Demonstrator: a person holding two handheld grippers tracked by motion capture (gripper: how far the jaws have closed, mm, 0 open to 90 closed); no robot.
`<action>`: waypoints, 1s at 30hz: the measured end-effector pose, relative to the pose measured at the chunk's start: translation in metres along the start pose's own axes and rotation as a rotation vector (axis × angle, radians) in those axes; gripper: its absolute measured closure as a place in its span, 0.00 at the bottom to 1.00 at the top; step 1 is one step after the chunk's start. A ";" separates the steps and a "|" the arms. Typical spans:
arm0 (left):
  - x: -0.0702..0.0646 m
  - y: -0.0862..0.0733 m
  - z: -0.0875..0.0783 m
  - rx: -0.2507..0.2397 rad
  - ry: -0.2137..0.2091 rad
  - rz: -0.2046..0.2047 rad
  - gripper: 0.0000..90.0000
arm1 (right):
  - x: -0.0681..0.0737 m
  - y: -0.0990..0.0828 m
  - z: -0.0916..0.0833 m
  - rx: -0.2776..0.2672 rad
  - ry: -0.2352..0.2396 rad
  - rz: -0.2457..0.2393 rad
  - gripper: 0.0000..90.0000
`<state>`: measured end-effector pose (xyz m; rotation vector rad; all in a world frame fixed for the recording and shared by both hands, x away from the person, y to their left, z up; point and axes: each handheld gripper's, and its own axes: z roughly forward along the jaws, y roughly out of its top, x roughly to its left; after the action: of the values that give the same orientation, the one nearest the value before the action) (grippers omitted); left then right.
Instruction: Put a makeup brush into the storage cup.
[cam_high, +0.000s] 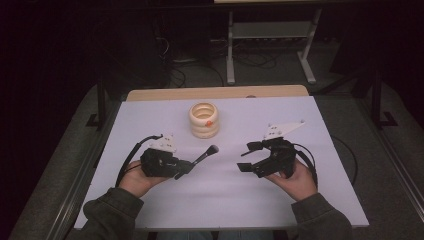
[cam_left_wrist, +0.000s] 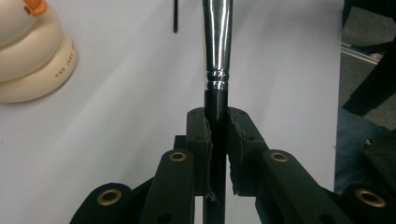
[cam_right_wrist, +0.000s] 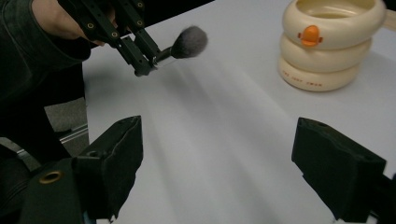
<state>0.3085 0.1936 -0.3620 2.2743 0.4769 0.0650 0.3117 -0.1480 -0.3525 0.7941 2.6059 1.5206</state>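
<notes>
At the near edge of the white table (cam_high: 225, 200), the person's two sleeved forearms come in, each hand wrapped around a black gripper. The left gripper (cam_high: 181, 169) sits at the near left, its jaws pressed together on the dark handle of a makeup brush (cam_high: 204, 156). In the left gripper view the handle runs straight up between the two pads (cam_left_wrist: 203, 140), and the shiny metal ferrule begins just past the jaw tips. The brush points right and away from the person, with its grey bristle head (cam_right_wrist: 188, 41) lifted clear of the tabletop, the farthest part of the tool.

The right gripper (cam_high: 246, 156) is at the near right, well apart from the brush, its jaws spread wide with nothing between them; they face left toward the middle of the table.

Farther back, near the centre, stands a cream ringed holder (cam_high: 204, 120) with a small orange duck-bill mark on its side. It lies beyond the brush head and apart from both grippers.
</notes>
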 end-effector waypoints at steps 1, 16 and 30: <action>0.000 0.000 0.001 -0.004 -0.006 -0.001 0.89 | 0.000 0.001 0.003 0.003 0.007 -0.002 0.17; -0.010 0.007 0.016 -0.146 -0.044 0.008 0.89 | 0.007 0.021 0.040 -0.027 0.162 -0.002 0.39; -0.015 0.007 0.027 -0.120 -0.050 0.049 0.89 | -0.004 0.020 0.059 0.005 0.285 0.068 0.81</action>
<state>0.3017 0.1651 -0.3735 2.1647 0.3805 0.0597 0.3388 -0.0946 -0.3681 0.7208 2.8043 1.7662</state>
